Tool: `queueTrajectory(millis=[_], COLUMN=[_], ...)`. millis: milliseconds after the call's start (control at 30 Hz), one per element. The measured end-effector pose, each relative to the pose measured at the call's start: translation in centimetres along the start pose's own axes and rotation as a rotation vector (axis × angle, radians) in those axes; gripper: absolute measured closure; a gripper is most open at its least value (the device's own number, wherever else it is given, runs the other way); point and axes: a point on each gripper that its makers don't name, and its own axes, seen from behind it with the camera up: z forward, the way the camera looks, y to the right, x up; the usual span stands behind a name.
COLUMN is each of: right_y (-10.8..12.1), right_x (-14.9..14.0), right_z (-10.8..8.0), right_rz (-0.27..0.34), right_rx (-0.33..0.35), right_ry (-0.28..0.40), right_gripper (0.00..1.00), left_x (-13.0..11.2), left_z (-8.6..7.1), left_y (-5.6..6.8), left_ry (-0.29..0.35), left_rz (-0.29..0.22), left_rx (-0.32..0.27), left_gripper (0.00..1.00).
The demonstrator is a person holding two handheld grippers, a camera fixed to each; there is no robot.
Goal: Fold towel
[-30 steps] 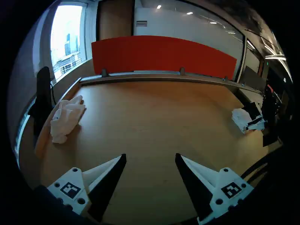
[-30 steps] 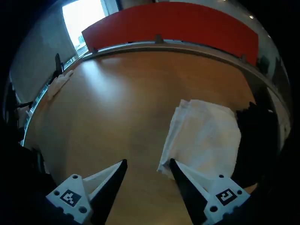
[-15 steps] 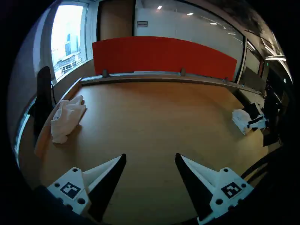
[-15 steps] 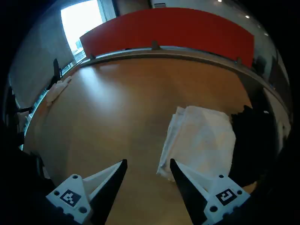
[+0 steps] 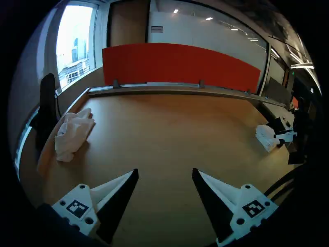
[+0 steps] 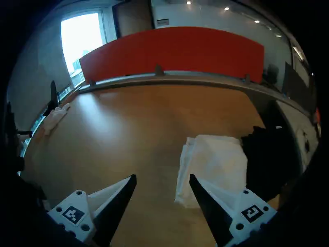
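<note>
Towel (image 6: 214, 164), white and folded into a flat rectangle, lies on the right part of a broad wooden table (image 6: 123, 136), which takes up most of both views. A long red partition (image 5: 181, 61) stands along the table's far edge, above a grey rail. A bright window (image 5: 74, 49) sits beyond the table's far left corner. In the right gripper view a black object (image 6: 267, 164) lies against the towel's right side; what it is cannot be told. A dark chair (image 5: 46, 107) stands off the table's left edge. In the left gripper view the same folded towel shows small, near the table's right edge. Well apart from it, a crumpled towel (image 5: 73, 133) lies in a loose white heap at the left edge of the table, just beside the chair. The right gripper (image 6: 162, 176) is above the table with its jaws spread wide and nothing between them. Its right finger overlaps the near left corner of the folded towel in the picture, though whether it touches the cloth cannot be told. The left gripper (image 5: 164, 170) is over bare wood near the front of the table, its jaws likewise apart and holding nothing, with both towels well away from it.
</note>
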Motion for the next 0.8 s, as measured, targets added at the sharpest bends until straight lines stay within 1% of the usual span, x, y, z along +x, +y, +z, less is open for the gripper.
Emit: queueTrajectory(millis=[233, 400, 600, 800], right_y=[-1.4, -2.7, -4.4, -4.7], right_x=[2.8, 5.1, 8.2, 10.7], right_z=[-0.9, -1.7, -2.8, -3.5], right_rz=[0.017, 0.02, 0.021, 0.025], right_rx=[-0.043, -0.071, -0.086, -0.131], right_ry=[0.106, 0.195, 0.298, 0.379], right_gripper=[0.0, 0.0, 0.0, 0.0], left_x=[1.5, 3.2, 5.8, 8.1], left_z=[0.9, 1.6, 2.4, 3.2], left_y=[-1.5, -2.4, -3.1, -4.0], left_ry=[0.034, 0.07, 0.13, 0.211], left_rz=[0.0, -0.001, 0.01, 0.004], left_rx=[0.013, 0.02, 0.026, 0.044], left_gripper=[0.03, 0.03, 0.03, 0.03])
